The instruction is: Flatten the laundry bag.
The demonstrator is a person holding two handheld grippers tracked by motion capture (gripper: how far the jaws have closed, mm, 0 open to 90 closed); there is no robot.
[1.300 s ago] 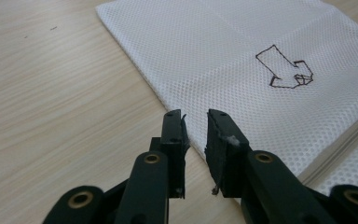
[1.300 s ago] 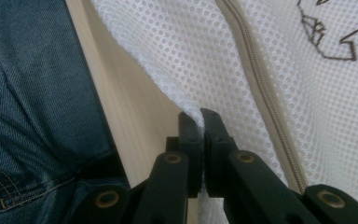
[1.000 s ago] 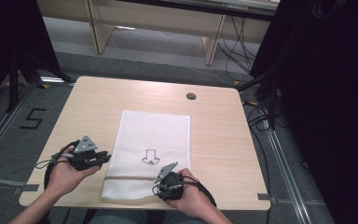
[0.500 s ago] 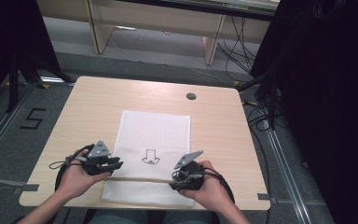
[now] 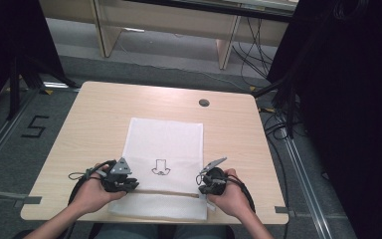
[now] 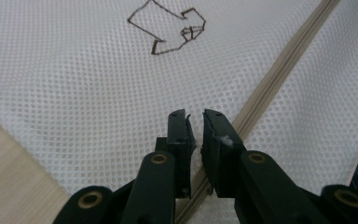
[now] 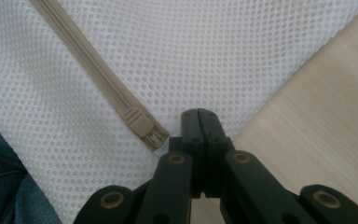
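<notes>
A white mesh bag [image 5: 164, 139] lies flat on the wooden table [image 5: 94, 114], with a drawn arrow [image 5: 160, 167] on it and a beige zipper [image 5: 164, 191] across its near end. My left gripper [image 5: 132, 185] rests at the bag's left edge by the zipper. In the left gripper view its jaws [image 6: 195, 119] stand a narrow gap apart, tips on the mesh beside the zipper [image 6: 279, 70]. My right gripper [image 5: 201, 184] sits at the bag's right edge. Its jaws [image 7: 199, 114] are shut, right beside the zipper slider [image 7: 140, 122]. Whether they pinch mesh is hidden.
A round cable hole [image 5: 204, 102] sits at the table's far side. The bag's near end hangs over the table's front edge, above a person's jeans [image 7: 0, 186]. Cables and dark curtains stand to the right, and a floor mark "5" [image 5: 34, 127] lies to the left.
Both hands moved: the left gripper went right to the bag's left edge, and the right gripper shifted right to the bag's right edge by the zipper.
</notes>
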